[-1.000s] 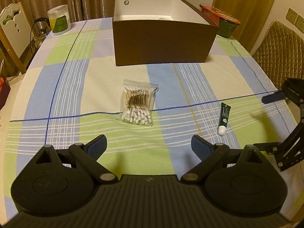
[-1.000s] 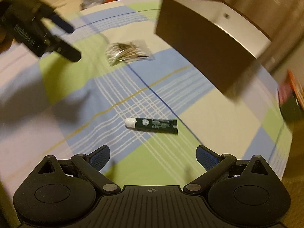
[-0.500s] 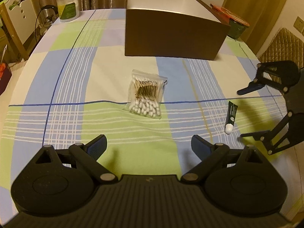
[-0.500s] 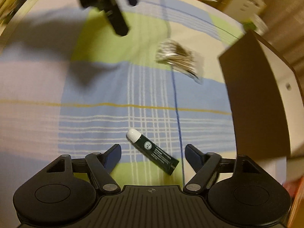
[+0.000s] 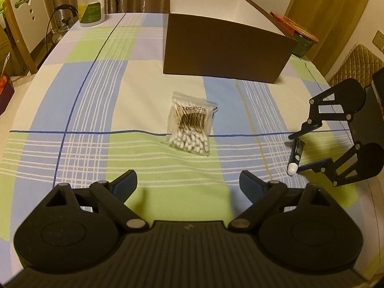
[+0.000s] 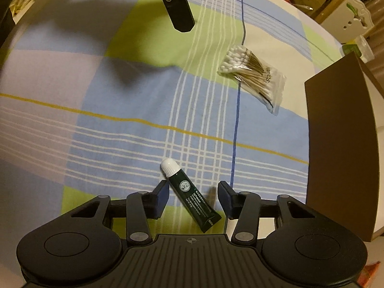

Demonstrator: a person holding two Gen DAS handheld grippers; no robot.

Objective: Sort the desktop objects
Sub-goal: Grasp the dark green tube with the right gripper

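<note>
A dark green tube with a white cap (image 6: 189, 194) lies on the checked tablecloth between the fingers of my right gripper (image 6: 193, 195), which is open around it with gaps on both sides. The tube also shows in the left wrist view (image 5: 295, 154), with the right gripper (image 5: 296, 153) straddling it. A clear bag of cotton swabs (image 5: 190, 126) lies mid-table, ahead of my left gripper (image 5: 188, 183), which is open, empty and above the cloth. The bag also shows in the right wrist view (image 6: 254, 80). A brown box with a white inside (image 5: 225, 48) stands behind the bag.
A white jar with a green label (image 5: 91, 8) stands at the far left corner of the table. A dark green bowl with an orange lid (image 5: 302, 40) sits right of the box. Chairs stand at the left (image 5: 26, 21) and right (image 5: 355, 64) edges.
My right gripper has come down around the tube and its fingers have narrowed toward it. My left gripper has shifted slightly; the bag and box have not moved.
</note>
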